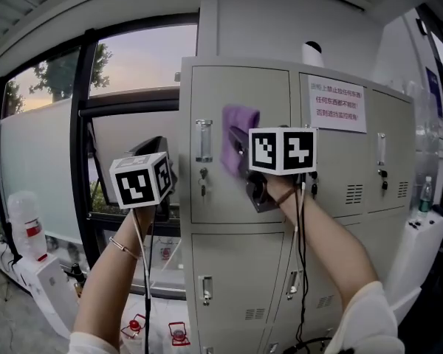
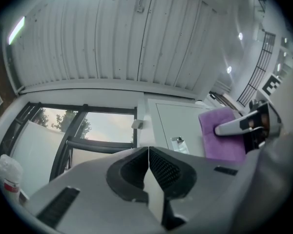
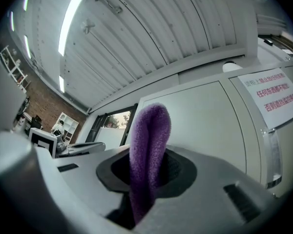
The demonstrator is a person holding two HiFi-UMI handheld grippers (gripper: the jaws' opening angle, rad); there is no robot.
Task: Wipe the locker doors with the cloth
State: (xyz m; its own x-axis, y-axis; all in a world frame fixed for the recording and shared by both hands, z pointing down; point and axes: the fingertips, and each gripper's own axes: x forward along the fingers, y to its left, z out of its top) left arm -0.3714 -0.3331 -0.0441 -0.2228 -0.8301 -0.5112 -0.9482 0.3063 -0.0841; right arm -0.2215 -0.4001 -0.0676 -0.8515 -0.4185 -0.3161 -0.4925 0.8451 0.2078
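While nothing is being gripped at left, left gripper [image 1: 155, 157] is being held idle near locker's left edge, jaws pressed together. Further right, purple cloth [image 1: 238, 135] is being pinched by right gripper [image 1: 245, 164], long axis upright, apparently being pressed against upper-left locker door [image 1: 269, 98]. Remaining door surface is lying right of and below cloth; right gripper is being judged nearer for next sweep.
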